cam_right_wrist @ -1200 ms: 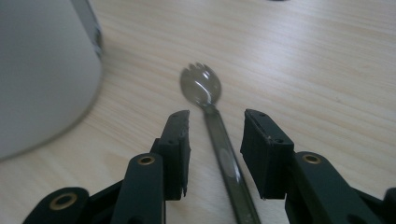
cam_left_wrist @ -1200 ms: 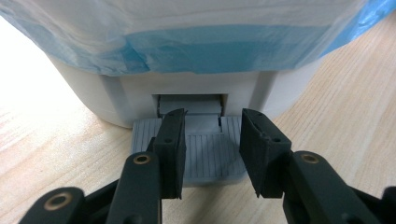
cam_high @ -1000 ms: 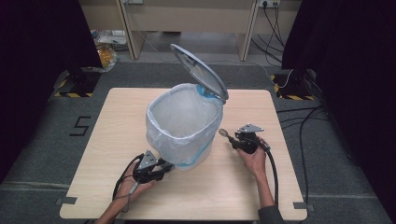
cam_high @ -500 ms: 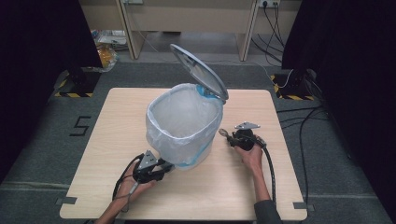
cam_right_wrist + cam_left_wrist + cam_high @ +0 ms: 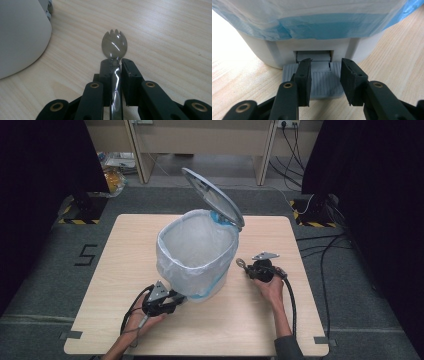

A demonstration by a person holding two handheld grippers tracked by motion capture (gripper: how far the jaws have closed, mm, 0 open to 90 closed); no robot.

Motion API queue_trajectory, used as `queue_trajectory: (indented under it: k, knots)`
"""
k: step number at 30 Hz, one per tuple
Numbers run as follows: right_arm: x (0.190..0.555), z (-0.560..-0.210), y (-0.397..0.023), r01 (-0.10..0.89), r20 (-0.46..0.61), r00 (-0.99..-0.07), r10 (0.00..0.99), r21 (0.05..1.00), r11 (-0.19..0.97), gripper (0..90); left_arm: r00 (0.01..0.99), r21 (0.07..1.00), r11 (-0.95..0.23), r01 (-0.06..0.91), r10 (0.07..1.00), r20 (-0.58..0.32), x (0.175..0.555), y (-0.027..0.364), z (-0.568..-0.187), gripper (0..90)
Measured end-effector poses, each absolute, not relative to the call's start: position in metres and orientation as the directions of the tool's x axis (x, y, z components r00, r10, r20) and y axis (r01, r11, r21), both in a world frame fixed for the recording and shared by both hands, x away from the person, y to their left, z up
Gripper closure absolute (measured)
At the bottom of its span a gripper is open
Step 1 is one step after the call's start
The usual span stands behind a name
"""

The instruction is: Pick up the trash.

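One lidded bin (image 5: 197, 255) with bag (image 5: 195, 242), right tool (image 5: 115, 62) clamping spork (image 5: 114, 46), left tool (image 5: 325, 75) closed over pedal (image 5: 322, 82).

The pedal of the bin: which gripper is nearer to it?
Left. The left gripper is at the pedal at the foot of the bin, jaws over it. The right gripper is beside the bin, shut on a spork.
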State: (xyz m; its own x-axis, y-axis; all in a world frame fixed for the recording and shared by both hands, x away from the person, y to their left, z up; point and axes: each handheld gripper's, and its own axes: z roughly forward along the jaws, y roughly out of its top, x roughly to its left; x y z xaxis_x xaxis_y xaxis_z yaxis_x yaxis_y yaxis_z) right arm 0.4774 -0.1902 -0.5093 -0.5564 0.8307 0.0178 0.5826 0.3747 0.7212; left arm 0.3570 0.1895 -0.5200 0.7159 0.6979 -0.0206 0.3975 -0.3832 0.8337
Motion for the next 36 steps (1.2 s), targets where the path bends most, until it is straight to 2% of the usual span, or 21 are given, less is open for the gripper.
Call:
queue_trajectory:
  k: [1, 4, 6, 14, 23, 36]
  knots:
    - [0.478, -0.509, -0.190, 0.583, 0.017, -0.556, 0.831, 0.721, 0.375, 79.1, 0.716, 0.834, -0.383, 0.398, 0.698, -0.021, 0.357, 0.190, -0.520, 60.3]
    - [0.480, -0.510, -0.192, 0.592, 0.037, -0.535, 0.844, 0.729, 0.343, 70.7, 0.716, 0.834, -0.383, 0.398, 0.698, -0.021, 0.357, 0.189, -0.520, 60.3]
    - [0.482, -0.511, -0.191, 0.593, 0.047, -0.534, 0.844, 0.733, 0.334, 69.4, 0.716, 0.834, -0.383, 0.398, 0.698, -0.021, 0.357, 0.190, -0.520, 60.3]
    - [0.484, -0.512, -0.193, 0.594, 0.048, -0.519, 0.853, 0.738, 0.320, 78.9, 0.716, 0.834, -0.383, 0.397, 0.698, -0.021, 0.357, 0.189, -0.520, 60.3]
    - [0.481, -0.509, -0.191, 0.579, -0.005, -0.530, 0.848, 0.729, 0.367, 79.8, 0.716, 0.834, -0.383, 0.397, 0.697, -0.021, 0.357, 0.190, -0.520, 60.3]
    - [0.454, -0.470, -0.203, 0.500, -0.028, -0.555, 0.831, 0.788, 0.360, 79.8, 0.716, 0.834, -0.382, 0.397, 0.698, -0.021, 0.357, 0.189, -0.520, 60.3]
